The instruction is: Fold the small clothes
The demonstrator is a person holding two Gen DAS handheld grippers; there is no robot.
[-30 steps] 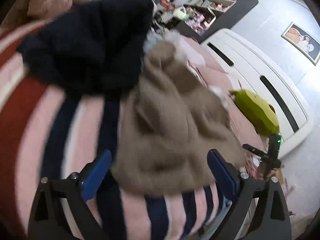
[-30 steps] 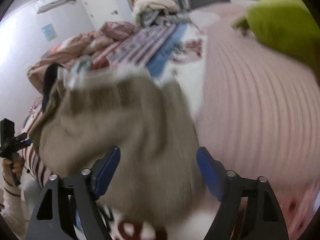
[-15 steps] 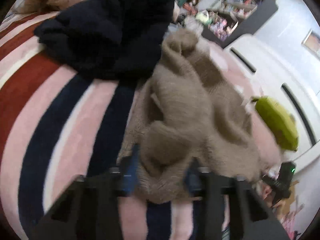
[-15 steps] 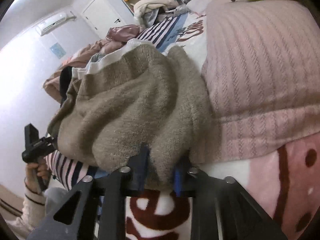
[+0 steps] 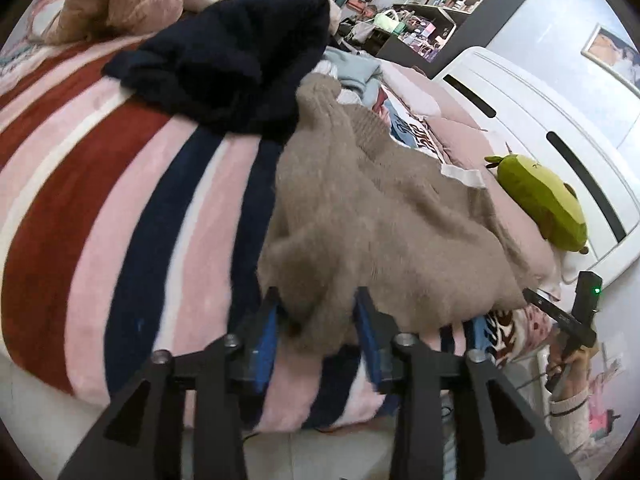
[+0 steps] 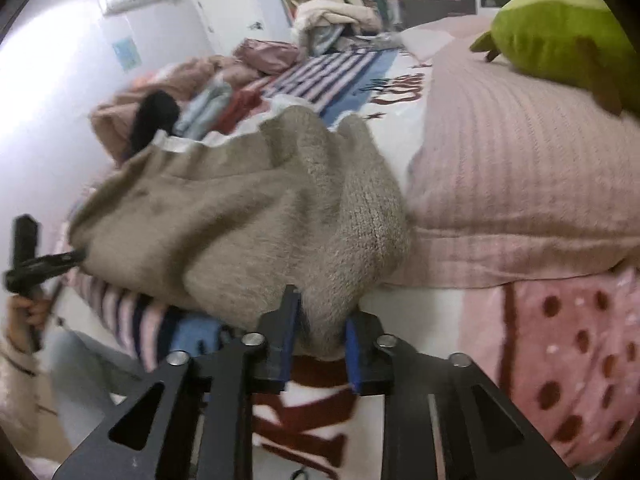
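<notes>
Sweater (image 5: 384,224), beige knit, bunched on striped blanket (image 5: 120,208). Pinched at near hem by left gripper (image 5: 318,320) and right gripper (image 6: 320,328). Navy garment (image 5: 236,60) at 11 o'clock, green plush (image 5: 544,204) at 3 o'clock.

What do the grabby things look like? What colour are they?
Each hand-held gripper, left and right, is a black frame with triangle-shaped holes and round silver bolts. The fingers have bright blue pads inside. Seen from the left camera, the right one shows a small green light. The person's sleeve is cream knit.
</notes>
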